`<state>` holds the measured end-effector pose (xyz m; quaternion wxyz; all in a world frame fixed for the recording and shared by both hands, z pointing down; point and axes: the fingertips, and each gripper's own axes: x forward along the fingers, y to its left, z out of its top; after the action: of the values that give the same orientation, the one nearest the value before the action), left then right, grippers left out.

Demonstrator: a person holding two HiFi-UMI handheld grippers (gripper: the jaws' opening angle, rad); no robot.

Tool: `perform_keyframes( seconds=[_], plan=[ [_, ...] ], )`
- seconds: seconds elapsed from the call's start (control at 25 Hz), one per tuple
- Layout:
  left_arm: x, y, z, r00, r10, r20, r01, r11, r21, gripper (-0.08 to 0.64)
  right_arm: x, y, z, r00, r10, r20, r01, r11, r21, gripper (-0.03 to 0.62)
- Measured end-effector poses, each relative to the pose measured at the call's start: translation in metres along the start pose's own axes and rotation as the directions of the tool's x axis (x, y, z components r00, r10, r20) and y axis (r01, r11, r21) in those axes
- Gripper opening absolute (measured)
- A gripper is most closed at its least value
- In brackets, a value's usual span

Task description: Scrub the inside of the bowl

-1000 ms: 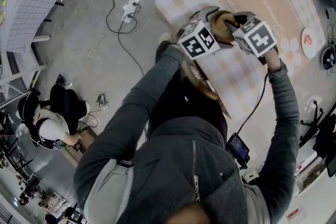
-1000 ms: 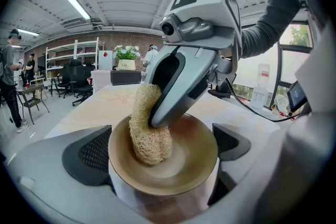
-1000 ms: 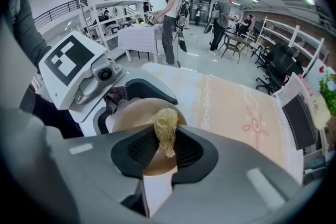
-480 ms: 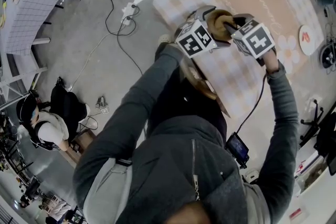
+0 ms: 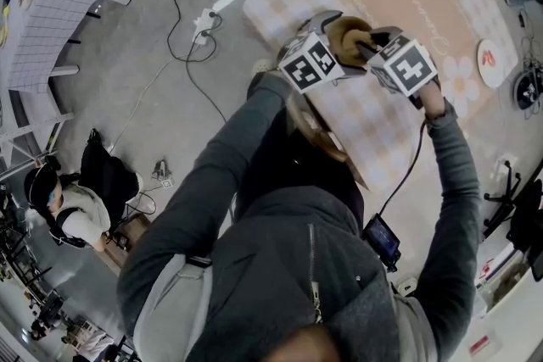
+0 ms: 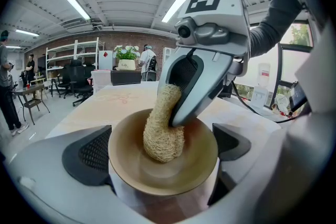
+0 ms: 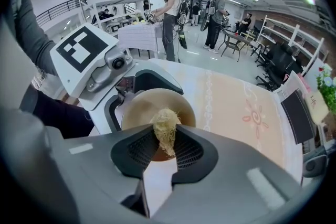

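Both grippers are drifting slightly left. Left gripper point(image 6: 163, 162) is clamping the one bowl point(image 6: 157, 180), whose underside is hidden. Right gripper point(image 7: 167, 147) is pinching the one scrubber point(image 6: 164, 134), which is pressing inside the bowl.

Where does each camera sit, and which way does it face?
Head view: on the person's head, steeply down at the bowl; grey sleeves show.
Left gripper view: on the left gripper, along jaws gripping the bowl, facing the right gripper.
Right gripper view: on the right gripper, along jaws pinching the scrubber, facing the left gripper.
Gripper views share bowl and scrubber.
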<state>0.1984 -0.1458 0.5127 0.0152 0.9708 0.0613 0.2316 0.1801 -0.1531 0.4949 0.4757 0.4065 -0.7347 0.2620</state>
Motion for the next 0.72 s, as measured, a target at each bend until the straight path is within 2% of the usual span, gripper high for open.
perform_keyframes(
  seconds=[0.56, 0.72],
  plan=[
    [-0.0027, -0.0004, 0.0032, 1.0, -0.02, 0.0, 0.02, 1.0, -0.004, 0.598, 0.0036, -0.0025, 0.0017, 1.0, 0.005, 0.007, -0.005, 1.0, 0.012, 0.075],
    [-0.0046, -0.0003, 0.0038, 1.0, 0.001, 0.012, -0.001, 1.0, 0.017, 0.598, 0.0054, -0.0014, 0.0, 1.0, 0.014, 0.0, -0.014, 1.0, 0.017, 0.075]
  ],
)
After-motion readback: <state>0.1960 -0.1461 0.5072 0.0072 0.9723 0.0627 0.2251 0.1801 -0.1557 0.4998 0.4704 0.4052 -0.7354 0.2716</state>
